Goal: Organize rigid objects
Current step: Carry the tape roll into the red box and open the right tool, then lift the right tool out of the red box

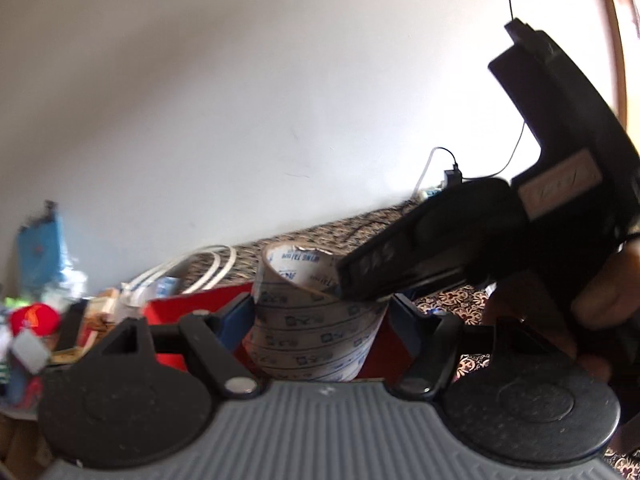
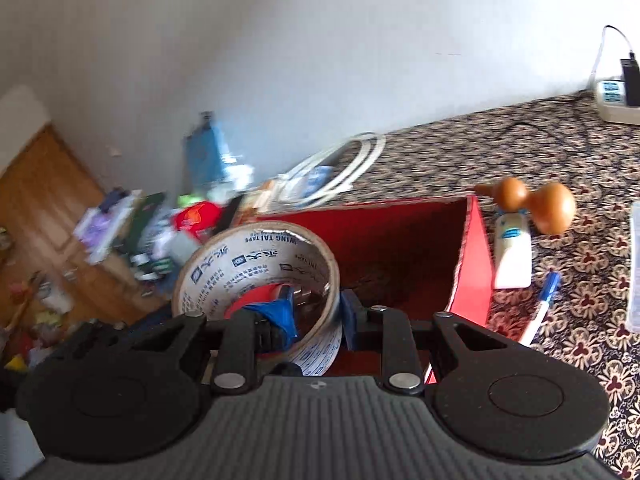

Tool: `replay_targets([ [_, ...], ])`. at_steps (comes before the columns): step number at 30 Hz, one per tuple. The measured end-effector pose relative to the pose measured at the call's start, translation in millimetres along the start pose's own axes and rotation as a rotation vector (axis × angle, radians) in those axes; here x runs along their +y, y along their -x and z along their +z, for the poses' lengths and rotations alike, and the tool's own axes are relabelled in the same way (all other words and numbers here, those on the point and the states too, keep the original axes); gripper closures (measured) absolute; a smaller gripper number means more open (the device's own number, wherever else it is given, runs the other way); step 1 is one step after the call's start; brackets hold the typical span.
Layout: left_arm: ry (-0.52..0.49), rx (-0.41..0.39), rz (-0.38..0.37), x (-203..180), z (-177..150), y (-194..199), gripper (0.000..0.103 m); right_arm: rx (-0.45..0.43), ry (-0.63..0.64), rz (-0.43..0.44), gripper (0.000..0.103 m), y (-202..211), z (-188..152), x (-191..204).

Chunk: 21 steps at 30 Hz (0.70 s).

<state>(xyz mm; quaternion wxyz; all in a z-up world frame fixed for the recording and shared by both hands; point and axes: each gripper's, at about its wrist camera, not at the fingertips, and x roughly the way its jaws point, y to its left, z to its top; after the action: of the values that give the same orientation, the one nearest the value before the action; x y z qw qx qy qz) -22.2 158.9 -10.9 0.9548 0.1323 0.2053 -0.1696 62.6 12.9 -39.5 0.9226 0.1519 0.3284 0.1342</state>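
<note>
Two grippers on one tape roll

I see both grippers holding the same wide roll of printed packing tape (image 1: 316, 320) above the open red cardboard box (image 2: 400, 248). My left gripper (image 1: 320, 312) spans the roll's outer width, its blue pads against both sides. My right gripper (image 2: 316, 316) is narrow and pinches the roll's wall, one finger inside the core. Right of the box, on the patterned brown carpet (image 2: 540, 152), lie a brown wooden gourd (image 2: 536, 204), a white tube (image 2: 512, 252) and a blue-capped pen (image 2: 544, 300).
</note>
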Motion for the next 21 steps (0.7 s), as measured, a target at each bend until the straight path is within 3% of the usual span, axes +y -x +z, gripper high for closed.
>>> replay_targets([
  [5,0.032,0.058,-0.117,25.9,-4.1,-39.0,0.035,-0.008,-0.053,-0.116,0.099,-27.9,5.8,-10.0],
  [9,0.053,0.100,-0.165,32.0,-8.0,-58.3,0.036,-0.030,-0.029,-0.225,0.099,-39.3,9.3,-8.3],
  [15,0.044,0.151,-0.166,33.6,-20.7,-84.4,0.037,-0.065,0.019,-0.345,0.099,-53.5,10.8,-5.4],
  [21,0.062,0.185,-0.166,41.1,-27.4,-97.7,0.033,-0.064,0.000,-0.337,0.099,-56.4,13.6,-7.7],
])
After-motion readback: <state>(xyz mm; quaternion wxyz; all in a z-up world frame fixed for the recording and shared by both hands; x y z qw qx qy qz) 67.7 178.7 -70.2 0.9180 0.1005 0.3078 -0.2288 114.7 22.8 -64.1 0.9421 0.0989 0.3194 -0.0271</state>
